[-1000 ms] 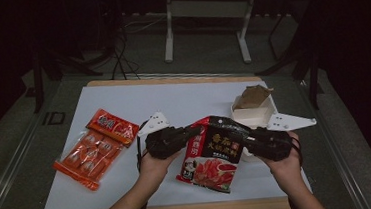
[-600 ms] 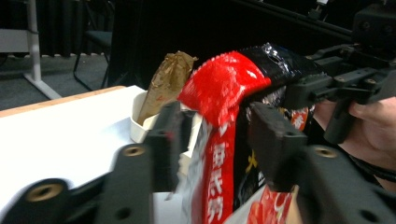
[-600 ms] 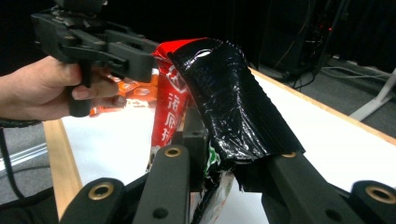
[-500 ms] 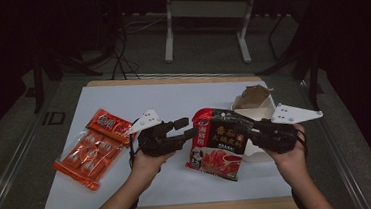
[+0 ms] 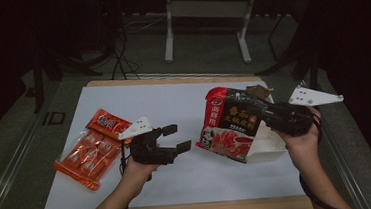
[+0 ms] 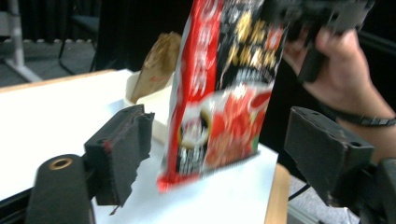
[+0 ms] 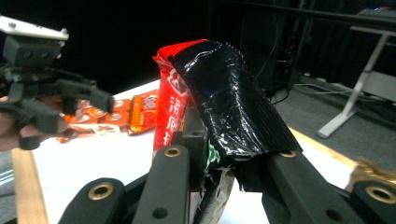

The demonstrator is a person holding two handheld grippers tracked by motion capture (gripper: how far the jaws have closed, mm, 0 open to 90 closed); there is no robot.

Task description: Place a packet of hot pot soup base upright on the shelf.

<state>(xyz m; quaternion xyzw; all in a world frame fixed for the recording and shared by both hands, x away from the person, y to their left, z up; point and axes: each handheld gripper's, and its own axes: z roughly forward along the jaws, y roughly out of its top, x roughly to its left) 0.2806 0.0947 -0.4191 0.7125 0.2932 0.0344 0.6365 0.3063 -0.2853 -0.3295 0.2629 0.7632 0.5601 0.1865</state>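
A red and black food packet (image 5: 230, 126) hangs tilted above the table's right side, with my right gripper (image 5: 266, 112) shut on its upper right edge. In the right gripper view the jaws (image 7: 219, 156) pinch the crumpled black top of the packet (image 7: 219, 93). My left gripper (image 5: 178, 137) sits left of the packet, apart from it. Its jaws have just been opening and stand open with nothing between the pads. In the left gripper view the packet (image 6: 224, 93) hangs beyond the open left gripper (image 6: 222, 121), and the right gripper (image 6: 317, 18) holds it from above.
A white open box (image 5: 269, 148) with a brown paper flap (image 6: 161, 60) stands under and behind the packet at the right. Orange snack packets (image 5: 89, 152) lie at the left on the white board (image 5: 173, 100). Table legs and cables stand on the floor behind.
The left gripper opened, let go of the packet and drew back to the left. The right gripper lifted the packet off the table and carried it right, over the box.
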